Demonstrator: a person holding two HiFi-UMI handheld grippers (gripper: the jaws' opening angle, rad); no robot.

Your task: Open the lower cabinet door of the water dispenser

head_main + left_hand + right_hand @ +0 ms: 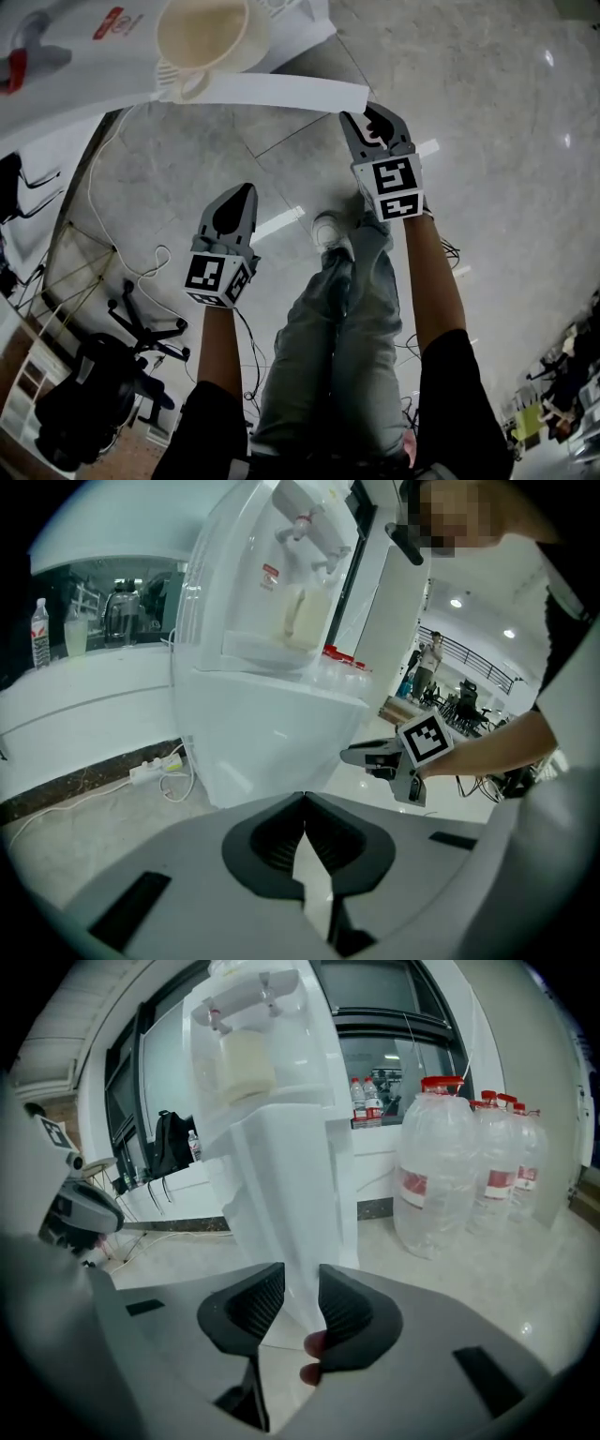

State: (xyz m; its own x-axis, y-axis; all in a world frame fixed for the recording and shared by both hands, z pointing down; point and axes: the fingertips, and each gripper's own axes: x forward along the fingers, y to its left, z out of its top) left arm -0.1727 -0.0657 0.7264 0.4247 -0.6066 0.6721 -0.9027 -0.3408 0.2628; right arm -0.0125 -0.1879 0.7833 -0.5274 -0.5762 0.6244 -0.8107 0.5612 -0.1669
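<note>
Your right gripper [302,1302] is clamped on the free edge of the lower cabinet door [291,1204]. The thin white panel stands upright between the two ribbed pads [342,1307] and fills the gap between them. The door is already swung out from the water dispenser [84,47]. From your head you see its top edge as a long white strip that runs from the machine to your right gripper.

The step in hand, as I judge it, is to bring the door fully open. Please lead the edge along a curve around the hinge side, not in a straight line toward yourself. Let your wrist turn together with the panel, so the pads stay flat on it and do not slide off the edge. Pull gently, because a cup [202,33] stands under the taps and a hard pull could shake the machine.

Your left gripper [305,832] has its jaws together with nothing between them. It hangs apart from the door, on the side of the machine. Hold it clear of the panel.
</note>
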